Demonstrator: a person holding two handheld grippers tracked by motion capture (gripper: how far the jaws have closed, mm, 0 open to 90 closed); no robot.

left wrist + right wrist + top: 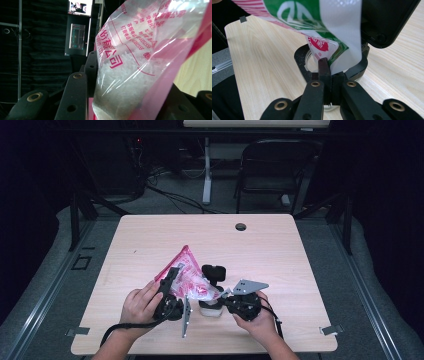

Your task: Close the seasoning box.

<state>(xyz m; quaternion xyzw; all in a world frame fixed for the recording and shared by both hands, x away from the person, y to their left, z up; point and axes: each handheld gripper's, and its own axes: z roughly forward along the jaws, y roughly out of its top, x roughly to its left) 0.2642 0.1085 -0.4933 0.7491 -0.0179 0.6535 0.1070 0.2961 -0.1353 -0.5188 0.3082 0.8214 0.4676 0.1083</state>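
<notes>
Gripping the rice bag [187,275] at its left is the left gripper [170,280]; the right gripper [226,295] is pinching its lower corner above the jar [211,309].

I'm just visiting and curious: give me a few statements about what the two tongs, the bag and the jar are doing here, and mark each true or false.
1. The left tongs grip the pink bag of white grains. True.
2. The right tongs stand wide open, away from the bag. False: they are shut on the bag's lower corner.
3. The bag's corner hangs over the mouth of a small jar. True.
4. The jar's black lid is closed. False: it is flipped open and stands up behind the mouth.
5. The bag lies flat on the wooden table. False: it is held up, tilted toward the jar.
</notes>
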